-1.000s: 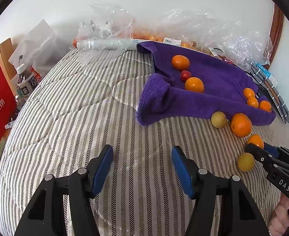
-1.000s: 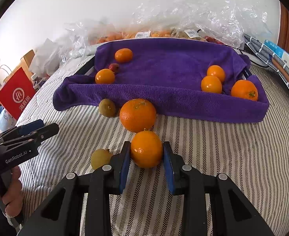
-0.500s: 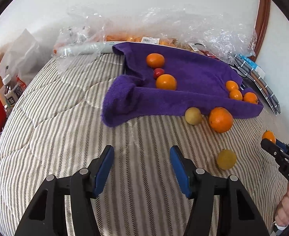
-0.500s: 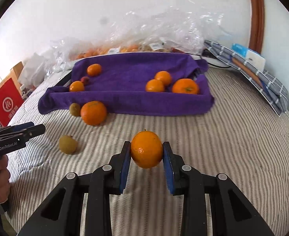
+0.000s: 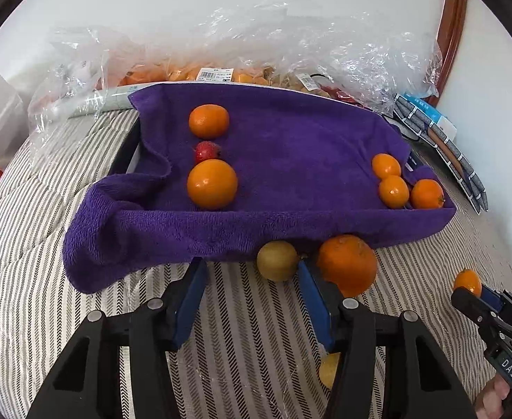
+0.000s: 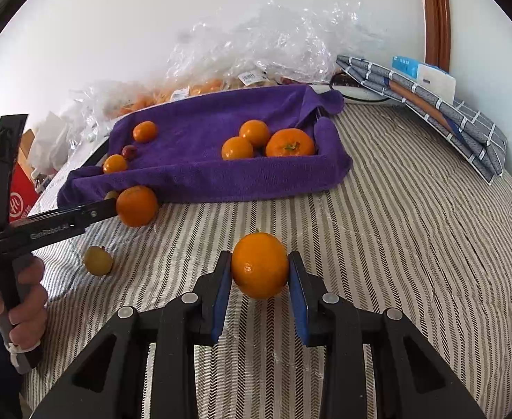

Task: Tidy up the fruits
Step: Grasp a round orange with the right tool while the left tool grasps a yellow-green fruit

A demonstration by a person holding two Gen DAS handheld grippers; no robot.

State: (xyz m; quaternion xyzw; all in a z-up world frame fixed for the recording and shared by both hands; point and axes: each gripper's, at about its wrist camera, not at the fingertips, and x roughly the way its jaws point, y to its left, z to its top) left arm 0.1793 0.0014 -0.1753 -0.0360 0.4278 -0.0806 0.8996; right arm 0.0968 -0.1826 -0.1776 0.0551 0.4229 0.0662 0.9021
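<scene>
5 oranges sit in the tray lined with a purple towel (image 5: 290,160): 2 on its left side with 1 small red fruit (image 5: 207,151) between them, and 3 bunched in its right corner. 1 big orange (image 5: 347,264) and 1 yellow-green fruit (image 5: 277,260) lie on the striped bed (image 5: 39,279), touching the towel's front edge. 1 more yellow-green fruit (image 6: 97,261) lies alone on the bed, nearer the hands.

2 claws are here. The left claw (image 5: 252,300) is partly open and closing. Nothing is between its blue pads. The yellow-green fruit by the towel sits just past its tips, and the big orange is right beside its right finger.

The right claw (image 6: 260,289) is squeezed tight on 1 small orange (image 6: 260,265), with a pad pressing each side. It holds the orange over the bed, in front of the tray.
</scene>
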